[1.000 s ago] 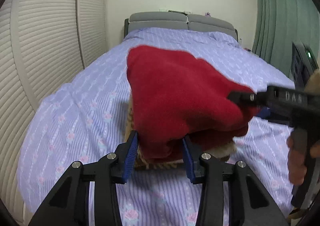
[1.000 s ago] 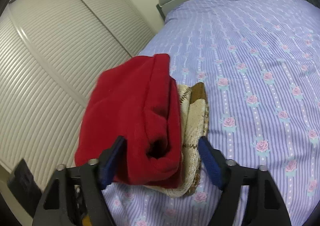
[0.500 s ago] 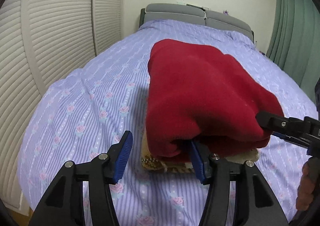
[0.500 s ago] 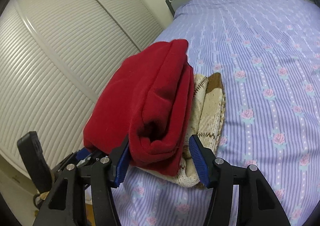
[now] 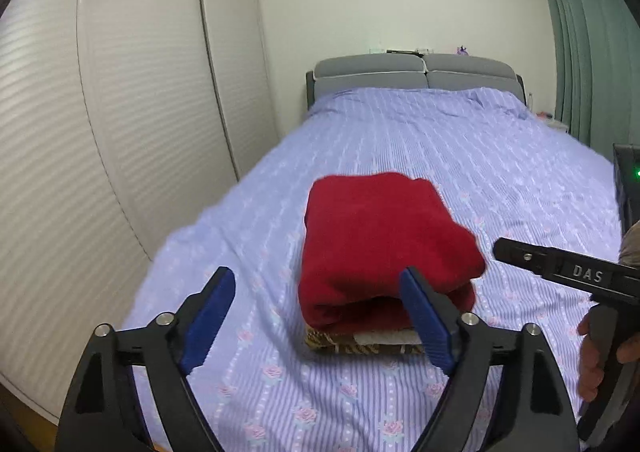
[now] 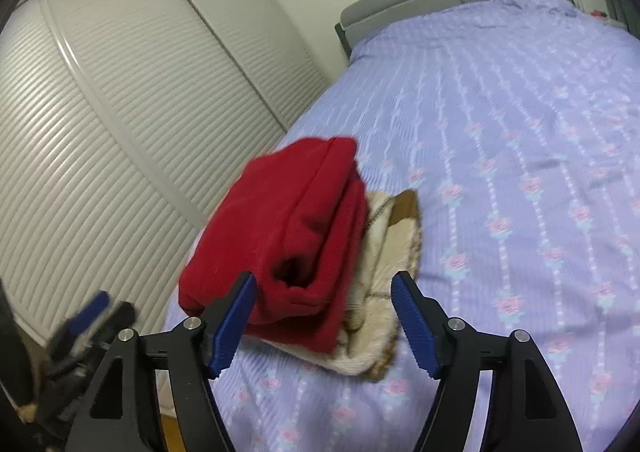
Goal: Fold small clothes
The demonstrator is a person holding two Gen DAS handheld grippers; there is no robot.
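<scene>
A folded red garment (image 5: 384, 244) lies on top of a folded beige and brown knit (image 5: 360, 346) on the bed. My left gripper (image 5: 316, 276) hovers in front of the stack. Its jaws are opening wide and nothing is between its pads. The right gripper's black finger (image 5: 560, 270) reaches in from the right, just off the red cloth, with a hand (image 5: 596, 364) on its grip. In the right wrist view the red garment (image 6: 296, 228) and knit (image 6: 394, 252) lie just beyond my right gripper (image 6: 324, 280). Its jaws are opening and its pads stand clear of the cloth.
The bed (image 5: 460, 156) has a lilac sheet with flower stripes and a grey headboard (image 5: 412, 72). White louvred wardrobe doors (image 5: 132, 124) run close along its left side. A green curtain (image 5: 588, 52) and a black device with a green light (image 5: 628, 180) are at the right.
The left gripper let go of the red garment's near edge, opened wide and drew back and up. The right gripper widened and backed off. The red garment now lies flatter on the knit.
</scene>
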